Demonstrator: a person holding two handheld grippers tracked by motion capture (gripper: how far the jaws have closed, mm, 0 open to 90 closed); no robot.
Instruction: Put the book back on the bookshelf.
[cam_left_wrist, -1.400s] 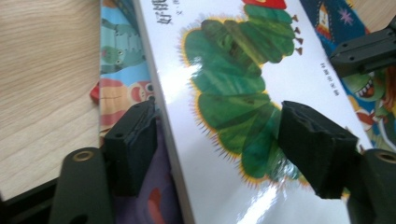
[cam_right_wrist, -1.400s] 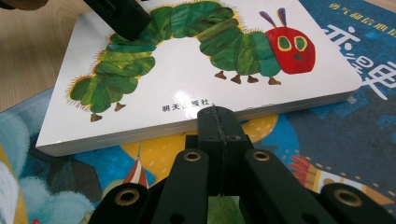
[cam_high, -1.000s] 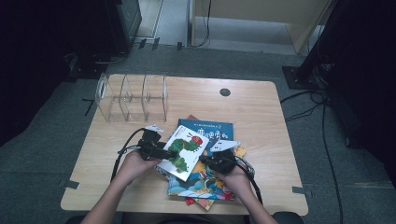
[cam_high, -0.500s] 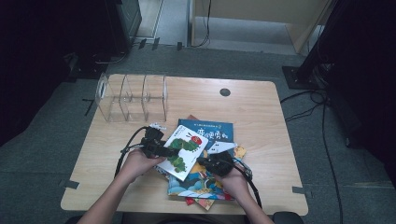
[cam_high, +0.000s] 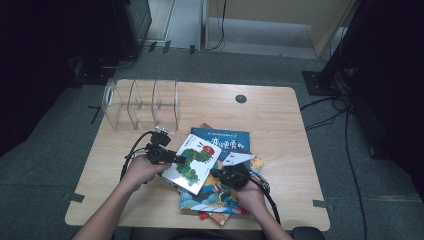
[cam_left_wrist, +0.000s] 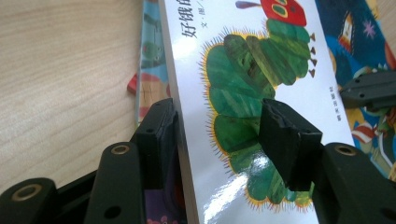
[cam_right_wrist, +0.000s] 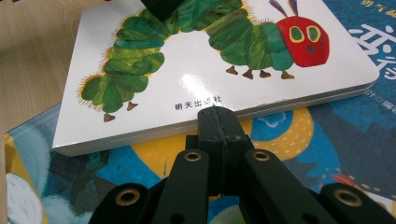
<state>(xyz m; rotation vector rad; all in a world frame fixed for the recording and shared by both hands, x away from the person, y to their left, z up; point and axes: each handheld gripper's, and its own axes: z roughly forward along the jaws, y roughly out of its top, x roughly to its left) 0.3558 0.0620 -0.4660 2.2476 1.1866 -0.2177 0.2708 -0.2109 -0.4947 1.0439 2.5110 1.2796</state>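
Note:
A white board book with a green caterpillar (cam_high: 195, 160) lies tilted on a stack of picture books (cam_high: 215, 197). My left gripper (cam_high: 170, 156) is at the book's left edge. In the left gripper view its jaws have just been closing with that book (cam_left_wrist: 261, 65) between them, one jaw under the spine edge. The other stands over the cover, and a gap shows, so my left gripper (cam_left_wrist: 217, 116) is open. My right gripper (cam_high: 224, 175) is shut, and its tip (cam_right_wrist: 217, 114) touches the book's near edge (cam_right_wrist: 196, 70).
A blue picture book (cam_high: 225, 145) lies under the caterpillar book. A clear divided organizer (cam_high: 140, 102) stands at the back left of the wooden table (cam_high: 280, 115). A round black grommet (cam_high: 241, 98) sits near the far edge. Cables trail from both grippers.
The left gripper's jaws have narrowed around the caterpillar book's left edge and the hand has crept slightly inward. The right gripper and the books have kept still.

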